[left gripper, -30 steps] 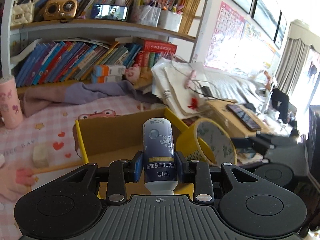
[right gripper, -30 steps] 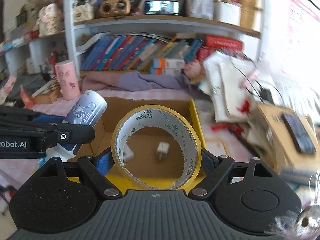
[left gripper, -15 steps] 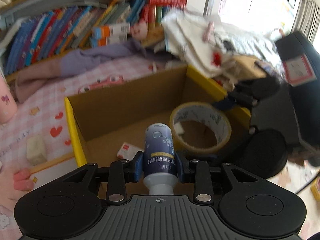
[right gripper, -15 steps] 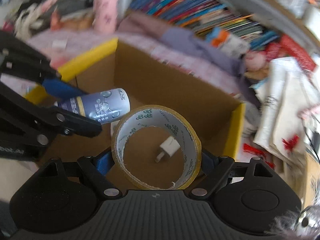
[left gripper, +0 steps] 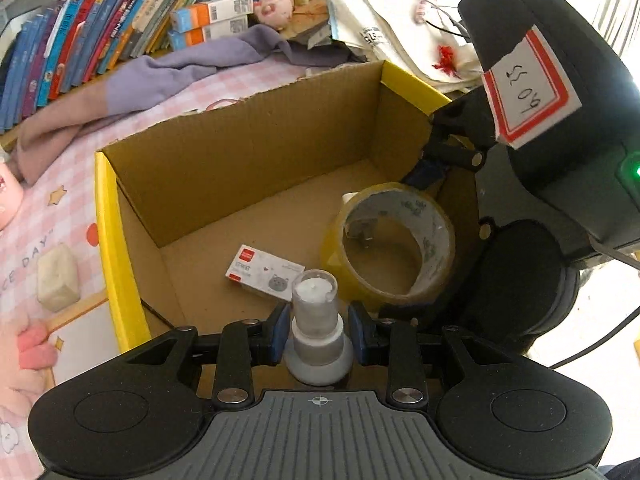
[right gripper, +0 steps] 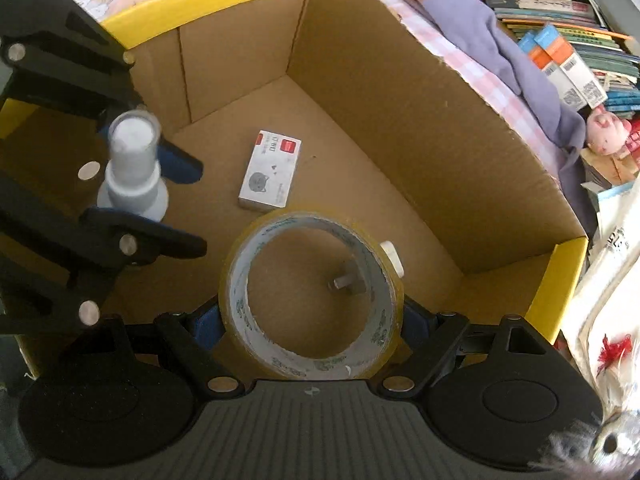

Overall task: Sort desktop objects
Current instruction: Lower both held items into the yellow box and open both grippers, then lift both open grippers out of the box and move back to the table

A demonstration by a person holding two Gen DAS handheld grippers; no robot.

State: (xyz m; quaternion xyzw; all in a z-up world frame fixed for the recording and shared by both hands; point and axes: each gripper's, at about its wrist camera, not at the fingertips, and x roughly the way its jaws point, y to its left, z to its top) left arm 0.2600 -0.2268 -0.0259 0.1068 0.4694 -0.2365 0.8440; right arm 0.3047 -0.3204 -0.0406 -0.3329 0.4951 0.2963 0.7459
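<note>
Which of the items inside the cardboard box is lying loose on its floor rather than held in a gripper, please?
The small white card box with the cat picture lies flat and untouched; the tape roll and the bottle are each between gripper fingers.

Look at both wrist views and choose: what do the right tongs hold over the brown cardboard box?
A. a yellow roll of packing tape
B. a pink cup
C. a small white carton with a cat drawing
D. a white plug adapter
A: the yellow roll of packing tape sits clamped between the right tongs, above the brown cardboard box.
</note>
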